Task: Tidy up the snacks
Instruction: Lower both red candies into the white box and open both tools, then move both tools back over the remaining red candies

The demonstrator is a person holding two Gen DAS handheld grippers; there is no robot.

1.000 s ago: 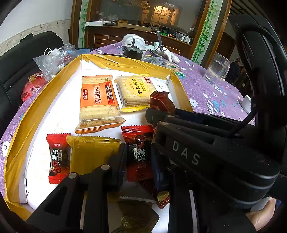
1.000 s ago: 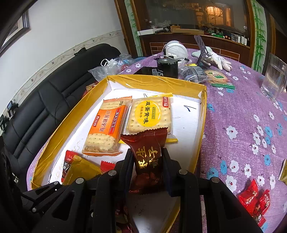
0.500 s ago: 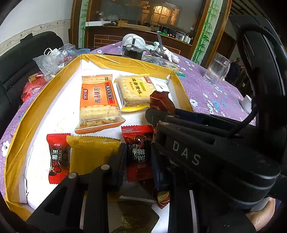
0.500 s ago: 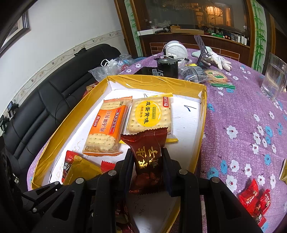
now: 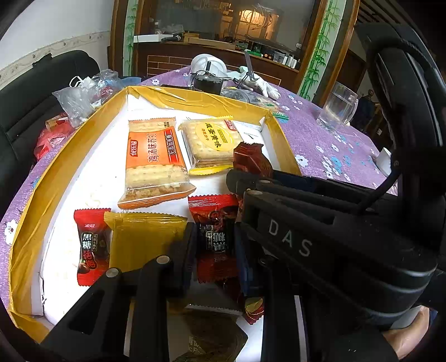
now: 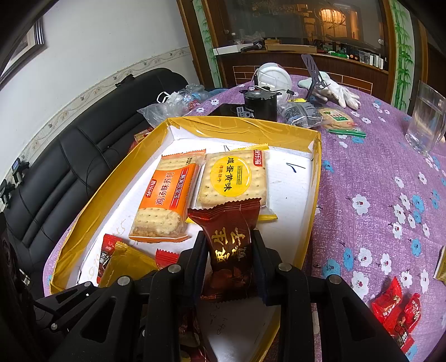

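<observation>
- We see both views in soft, even daylight; the white floor of the tray (image 6: pixel 290 178) is bright but not burnt out.
- A warm lamp (image 5: pixel 252 21) glows behind the cabinet glass, and the room around it is dim.
- The yellow tape on the tray wall (image 5: pixel 195 100) gives small glare streaks, and the dark red candy wrapper (image 6: pixel 230 245) shines with gold reflections.
- Shadows under the packets are weak and short.
- The fisheye lens bends the surface (image 6: pixel 376 200) strongly, and the corners go black.
- The nearest gripper parts look slightly soft; print on the packets is sharp.
</observation>
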